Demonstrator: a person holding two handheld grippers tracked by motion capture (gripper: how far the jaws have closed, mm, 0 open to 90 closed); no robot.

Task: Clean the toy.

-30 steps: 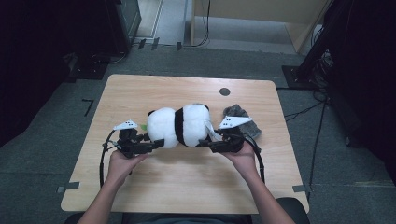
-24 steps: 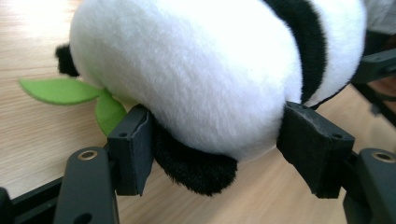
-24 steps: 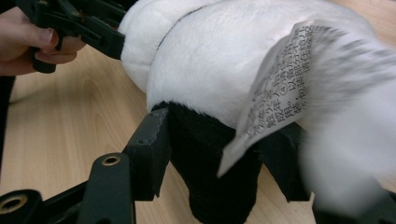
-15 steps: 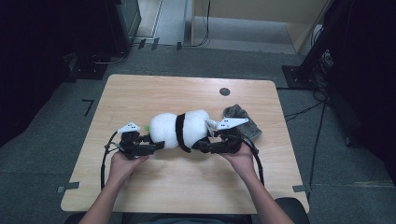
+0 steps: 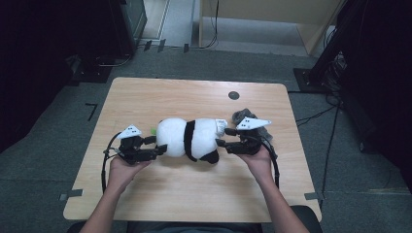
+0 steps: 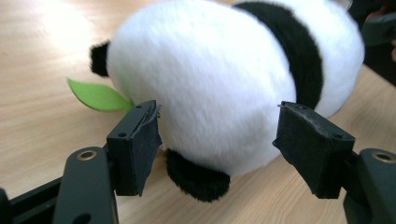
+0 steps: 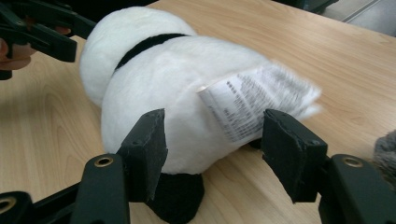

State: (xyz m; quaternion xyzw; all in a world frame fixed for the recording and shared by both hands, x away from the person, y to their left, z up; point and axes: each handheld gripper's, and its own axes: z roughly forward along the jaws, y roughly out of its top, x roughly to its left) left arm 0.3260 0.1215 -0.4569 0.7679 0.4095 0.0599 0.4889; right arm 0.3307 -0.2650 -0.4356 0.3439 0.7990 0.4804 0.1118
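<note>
A black-and-white panda plush [image 5: 189, 138] lies on its side on the wooden table [image 5: 194, 97]. My left gripper [image 5: 158, 144] is at its head end, where a green leaf [image 6: 98, 95] sticks out. In the left gripper view the open jaws [image 6: 217, 140] flank the white head [image 6: 210, 84] without squeezing it. My right gripper [image 5: 222, 137] is at the plush's rear. Its jaws [image 7: 212, 144] have just been opening, and the white rump [image 7: 177, 93] with its printed tag [image 7: 252, 102] sits between the pads, unpinched.
A grey furry thing [image 5: 243, 116] lies just behind the right gripper, seen too at the edge of the right gripper view [image 7: 385, 149]. A small black round cap [image 5: 233, 95] is set in the table farther back. Dark equipment and cables surround the table.
The panda and both grippers have shifted a little toward the near edge of the table. The right jaws stand slightly wider around the plush's rear.
</note>
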